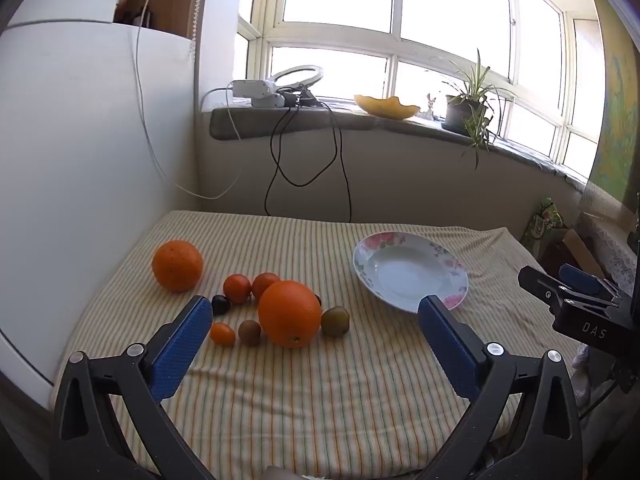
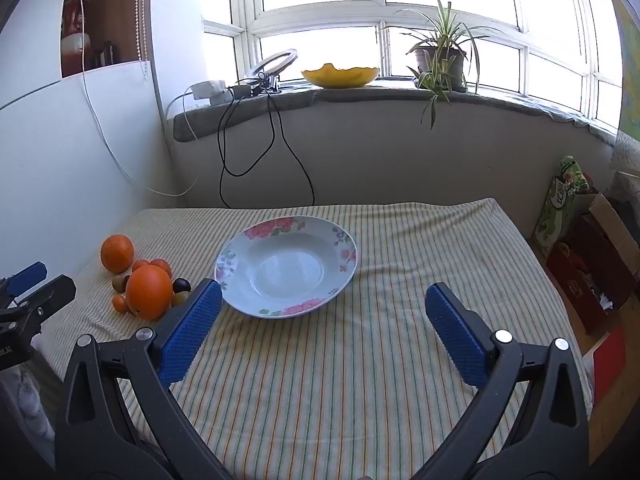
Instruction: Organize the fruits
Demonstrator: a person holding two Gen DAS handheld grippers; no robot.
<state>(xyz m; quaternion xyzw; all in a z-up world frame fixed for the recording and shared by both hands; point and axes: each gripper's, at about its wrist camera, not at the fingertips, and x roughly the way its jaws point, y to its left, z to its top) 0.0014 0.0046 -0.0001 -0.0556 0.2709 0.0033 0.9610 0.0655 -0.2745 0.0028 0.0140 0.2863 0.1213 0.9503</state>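
Left gripper point(image 1: 316, 312): blue-padded jaws spread wide in the lower part of the left wrist view, nothing between the pads; it hangs above the cloth, angled down toward the fruit.
Right gripper point(image 2: 324, 296): jaws likewise wide apart and empty, lower part of the right wrist view, facing the plate; its black body also shows at the right edge of the left wrist view.
Striped cloth point(image 1: 320, 392): cream with thin stripes, covers the table across the lower half of both views.
Plate point(image 2: 240, 250): shallow, pale, with a pink floral rim, holding nothing; centre of the right wrist view, right of centre in the left wrist view.
Near orange point(image 1: 289, 313): centre of the left wrist view, the largest fruit in the cluster, well left of the plate.
Far orange point(image 1: 177, 265): left of centre, set apart from the cluster.
Small red fruits point(image 1: 237, 288): two, just behind the near orange, side by side.
Small orange fruit point(image 1: 222, 334): lower left of the cluster, beside the left pad.
Greenish-brown fruits point(image 1: 335, 321): one at the near orange's right, one at its left.
Dark fruit point(image 1: 220, 305): left of the cluster, beside the left pad's tip.
Windowsill point(image 2: 360, 94): upper band of both views, carrying a yellow bowl point(image 2: 340, 76), a potted plant point(image 2: 440, 58) and a ring lamp point(image 2: 276, 65) with hanging cables.
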